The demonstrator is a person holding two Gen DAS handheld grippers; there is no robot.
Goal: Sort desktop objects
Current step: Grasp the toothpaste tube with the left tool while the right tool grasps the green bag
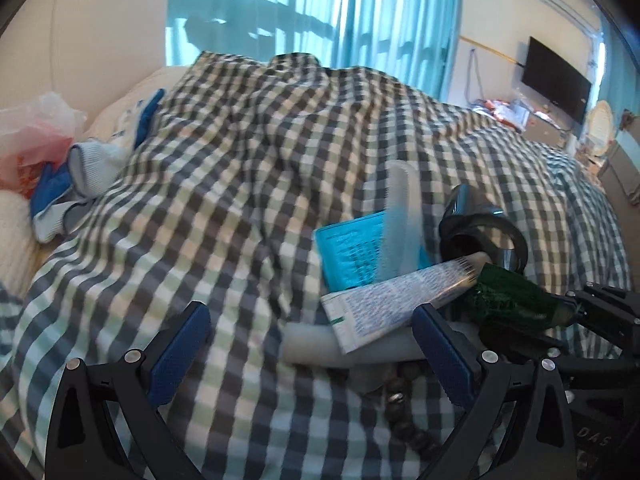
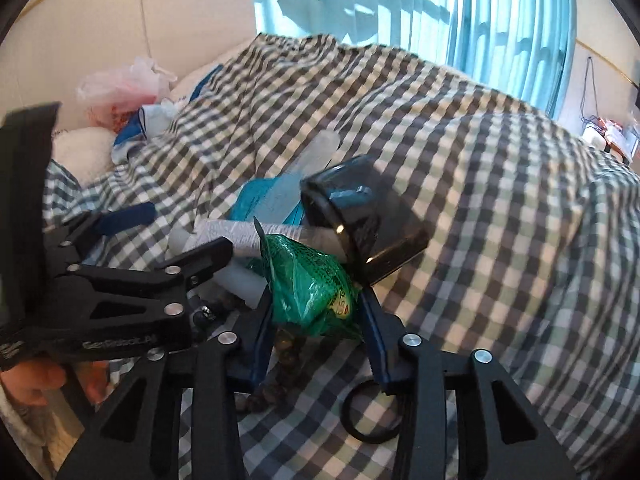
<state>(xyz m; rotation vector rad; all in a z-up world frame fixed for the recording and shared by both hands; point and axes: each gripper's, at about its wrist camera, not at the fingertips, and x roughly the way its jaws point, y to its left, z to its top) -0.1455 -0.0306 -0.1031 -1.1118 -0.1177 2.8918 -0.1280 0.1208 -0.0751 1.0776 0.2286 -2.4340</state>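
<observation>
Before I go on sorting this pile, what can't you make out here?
- Bead string: partly hidden under both grippers' fingers, both views.
- Green packet: print blurred; right view.
- White tube: text too small; cap end hidden in the black container, left view.

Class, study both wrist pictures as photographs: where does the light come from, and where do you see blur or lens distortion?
Left wrist view: daylight enters through the blue curtain, the white comb is smeared, and the checked bedcover bulges with fisheye curvature. Right wrist view: the same backlit curtain, glare spots on the black container, and dark rounded corners.
</observation>
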